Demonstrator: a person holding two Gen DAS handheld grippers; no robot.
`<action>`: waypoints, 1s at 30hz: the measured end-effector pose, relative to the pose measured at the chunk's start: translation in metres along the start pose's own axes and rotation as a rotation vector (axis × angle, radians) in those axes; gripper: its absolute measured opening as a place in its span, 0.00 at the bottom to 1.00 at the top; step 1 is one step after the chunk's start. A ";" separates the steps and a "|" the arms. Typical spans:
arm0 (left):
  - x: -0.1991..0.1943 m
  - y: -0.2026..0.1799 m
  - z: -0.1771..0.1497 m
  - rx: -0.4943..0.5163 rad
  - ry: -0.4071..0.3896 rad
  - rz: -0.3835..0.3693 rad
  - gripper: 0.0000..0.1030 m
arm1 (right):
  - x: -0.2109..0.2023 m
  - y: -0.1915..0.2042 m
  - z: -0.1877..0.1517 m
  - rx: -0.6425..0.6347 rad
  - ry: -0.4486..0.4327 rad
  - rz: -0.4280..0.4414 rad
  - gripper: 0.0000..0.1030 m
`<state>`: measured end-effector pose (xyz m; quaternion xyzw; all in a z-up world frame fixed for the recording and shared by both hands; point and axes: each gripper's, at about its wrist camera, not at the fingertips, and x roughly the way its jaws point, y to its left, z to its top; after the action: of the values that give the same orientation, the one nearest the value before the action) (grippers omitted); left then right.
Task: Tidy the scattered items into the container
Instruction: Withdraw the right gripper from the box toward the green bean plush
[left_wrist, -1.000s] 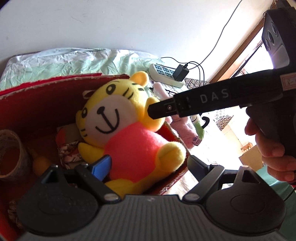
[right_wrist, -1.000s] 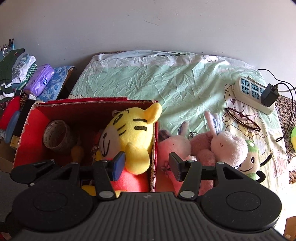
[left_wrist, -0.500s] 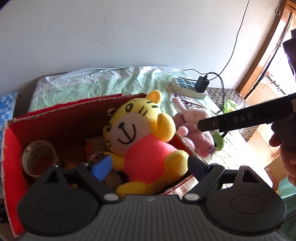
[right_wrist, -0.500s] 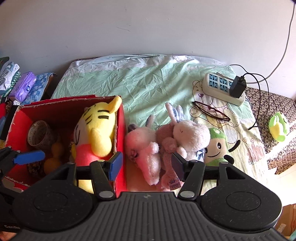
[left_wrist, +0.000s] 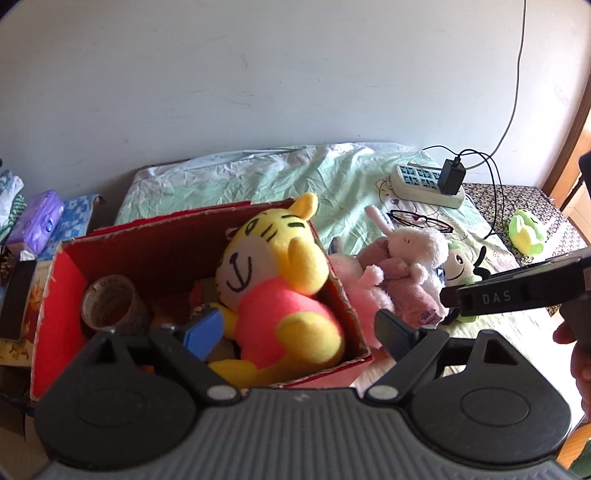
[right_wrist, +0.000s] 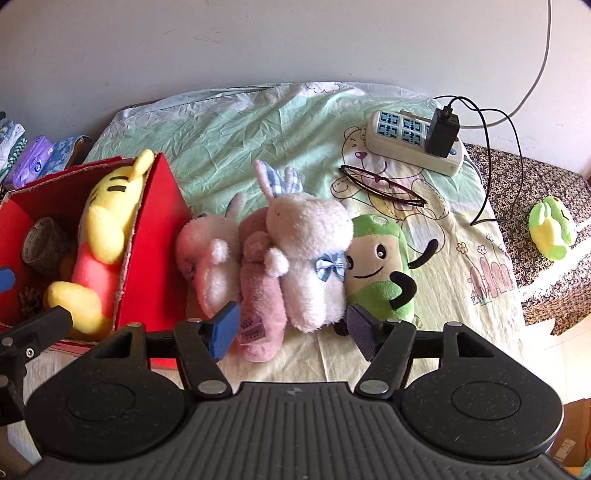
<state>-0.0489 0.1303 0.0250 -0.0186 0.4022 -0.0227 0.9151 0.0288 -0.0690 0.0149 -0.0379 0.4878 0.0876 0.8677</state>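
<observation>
- Bed (right_wrist: 258, 140): green sheet, against white wall (right_wrist: 258, 44); power strip (right_wrist: 406, 144), glasses (right_wrist: 380, 184) on it.
- Box (left_wrist: 159, 254) holds tiger (left_wrist: 273, 280).
- Left gripper (left_wrist: 295, 328), right gripper (right_wrist: 291, 328): jaws wide, empty.

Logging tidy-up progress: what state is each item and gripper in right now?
Tiger plush: in the red box, leaning on its right wall.
Tape roll: in the box.
White bunny: on the bed, outside.
Pink bunny: on the bed, beside the box.
Green plush: on the bed, outside.
Glasses: folded, on the bed.
Left gripper: open, empty.
Right gripper: open, empty.
</observation>
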 end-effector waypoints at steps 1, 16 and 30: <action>0.002 -0.009 0.000 -0.004 0.005 0.017 0.85 | 0.000 -0.008 -0.003 0.004 -0.002 0.005 0.65; 0.024 -0.082 -0.005 -0.098 0.077 0.214 0.85 | 0.003 -0.082 -0.019 0.059 -0.026 0.133 0.65; 0.021 -0.059 -0.002 -0.104 0.097 0.286 0.85 | 0.008 -0.078 -0.025 0.138 -0.021 0.182 0.65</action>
<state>-0.0376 0.0699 0.0117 -0.0076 0.4451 0.1279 0.8863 0.0270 -0.1485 -0.0065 0.0672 0.4848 0.1329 0.8618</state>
